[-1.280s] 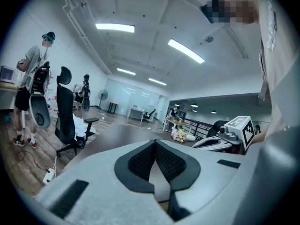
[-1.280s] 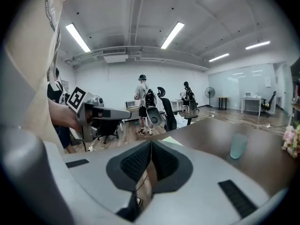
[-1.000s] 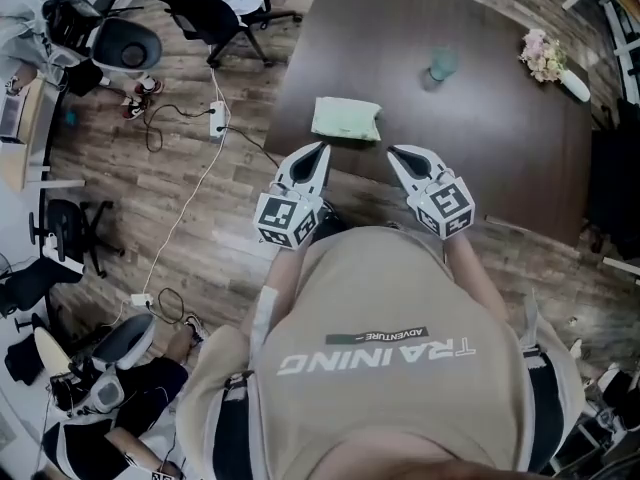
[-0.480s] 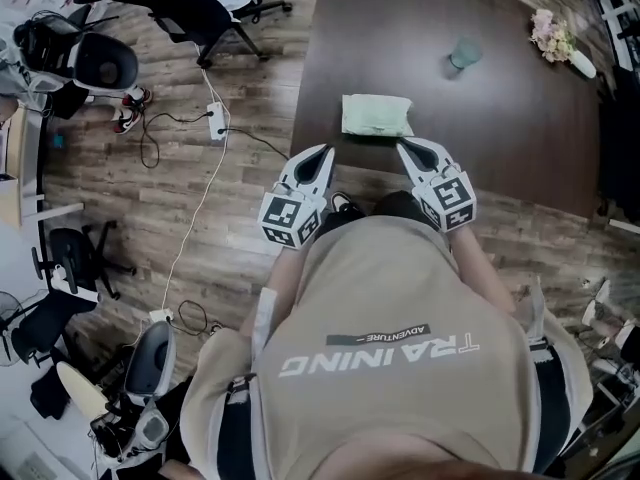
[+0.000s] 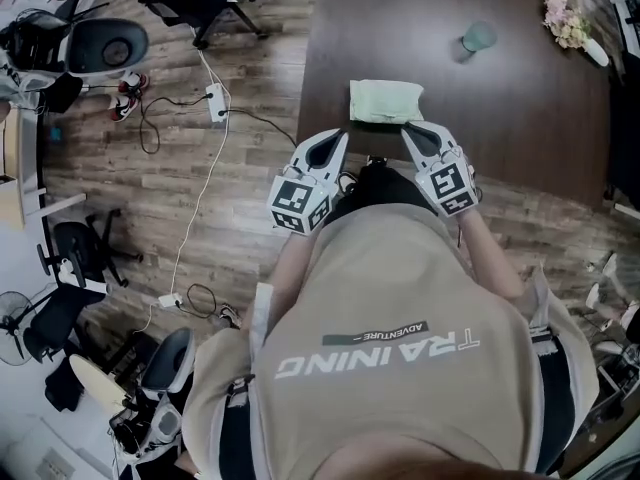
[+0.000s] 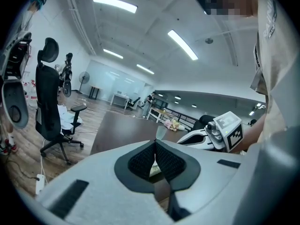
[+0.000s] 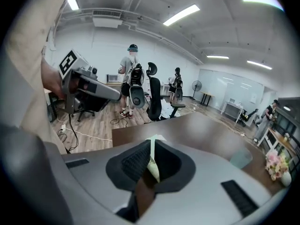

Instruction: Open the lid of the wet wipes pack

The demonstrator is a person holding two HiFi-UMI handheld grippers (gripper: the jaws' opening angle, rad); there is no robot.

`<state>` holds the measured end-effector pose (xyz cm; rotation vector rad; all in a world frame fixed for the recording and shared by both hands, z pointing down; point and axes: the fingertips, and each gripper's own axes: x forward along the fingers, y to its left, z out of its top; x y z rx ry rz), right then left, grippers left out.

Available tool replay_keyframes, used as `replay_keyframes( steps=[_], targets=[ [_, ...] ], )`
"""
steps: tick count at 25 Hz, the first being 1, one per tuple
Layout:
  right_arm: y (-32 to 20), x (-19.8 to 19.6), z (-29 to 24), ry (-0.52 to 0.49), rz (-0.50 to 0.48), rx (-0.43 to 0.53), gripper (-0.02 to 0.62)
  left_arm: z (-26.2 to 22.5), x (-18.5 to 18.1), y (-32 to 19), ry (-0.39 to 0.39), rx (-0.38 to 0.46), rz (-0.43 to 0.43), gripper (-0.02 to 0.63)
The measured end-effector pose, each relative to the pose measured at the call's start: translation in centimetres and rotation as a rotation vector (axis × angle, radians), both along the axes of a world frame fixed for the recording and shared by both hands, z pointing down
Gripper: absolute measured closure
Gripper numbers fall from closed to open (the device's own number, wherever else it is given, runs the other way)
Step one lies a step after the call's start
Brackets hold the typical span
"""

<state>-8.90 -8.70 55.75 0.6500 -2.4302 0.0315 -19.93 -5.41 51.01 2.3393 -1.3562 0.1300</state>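
**Strip lights wash office in even light**

Long ceiling light strips (image 6: 115,4) light the room brightly and evenly, and shadows are soft. Both gripper views bow hard at the edges into dark round vignettes, with the near foreground soft. The head view is crisp and mildly curved, and the dark table (image 5: 520,128) carries a faint sheen.

The left gripper (image 5: 338,138) and right gripper (image 5: 410,130) are held out side by side ahead of the torso (image 5: 390,298), tips angled toward each other. Each claw's 2 jaws are closed together, gripping nothing. A bare forearm (image 5: 488,258) trails behind the right claw.
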Motion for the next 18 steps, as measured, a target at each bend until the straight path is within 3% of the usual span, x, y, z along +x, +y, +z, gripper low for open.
replay_keyframes(
  steps=[6,10,14,18],
  targets=[
    [-0.8,-1.9,0.3,0.028,-0.078,0.04,0.58,1.1,0.3,-1.3,-0.038,-0.051,0.058,0.597],
    [-1.1,-2.4,0.8,0.011,-0.15,-0.001,0.581,2.0,1.4,-3.4,-0.05,-0.099,0.098,0.597],
    [-2.2,-2.6,1.9,0.011,-0.176,-0.04,0.58,4.4,2.3,-5.2,-0.071,-0.18,0.134,0.597],
    [-2.4,-1.7,4.4,0.084,-0.239,-0.02,0.578,7.7,3.3,-6.3,-0.081,-0.278,0.16,0.597]
  ],
)
